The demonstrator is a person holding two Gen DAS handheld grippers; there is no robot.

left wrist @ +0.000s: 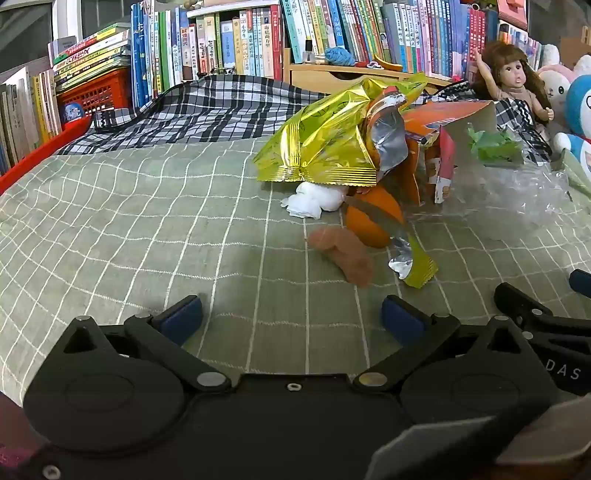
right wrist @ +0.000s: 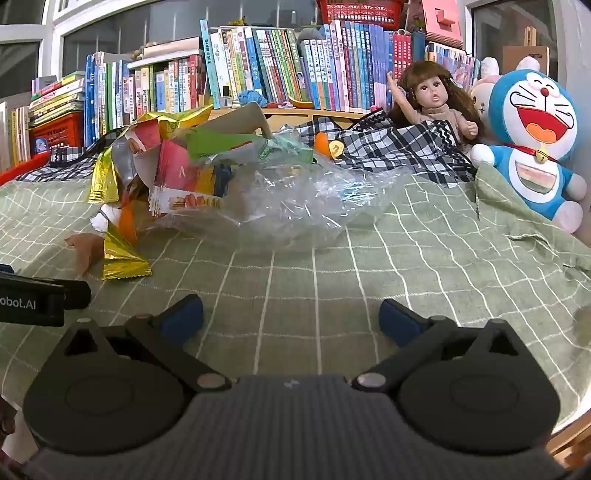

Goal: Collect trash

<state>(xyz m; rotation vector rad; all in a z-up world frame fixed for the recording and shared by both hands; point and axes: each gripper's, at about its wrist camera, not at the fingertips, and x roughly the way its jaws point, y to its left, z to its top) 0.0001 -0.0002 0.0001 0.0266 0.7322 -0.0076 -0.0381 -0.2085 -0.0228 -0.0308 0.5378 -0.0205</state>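
Note:
A heap of trash lies on the green checked bedspread [left wrist: 147, 229]. On top is a gold foil wrapper [left wrist: 325, 140], with a white tissue wad [left wrist: 314, 201], orange peel [left wrist: 373, 221] and a brownish scrap [left wrist: 343, 253] below it. A torn carton [right wrist: 177, 173] and a clear plastic bag [right wrist: 295, 206] lie to the right of it. My left gripper [left wrist: 291, 317] is open, short of the brownish scrap, holding nothing. My right gripper [right wrist: 291, 317] is open too, over bare bedspread in front of the plastic bag. The other gripper's body [right wrist: 37, 302] shows at the left edge.
Shelves of books [left wrist: 332, 33] line the back wall, with a red crate [left wrist: 96, 92] at the left. A checked blanket [left wrist: 207, 107] is bunched behind the heap. A doll [right wrist: 432, 103] and a blue plush cat [right wrist: 532, 136] sit at the right.

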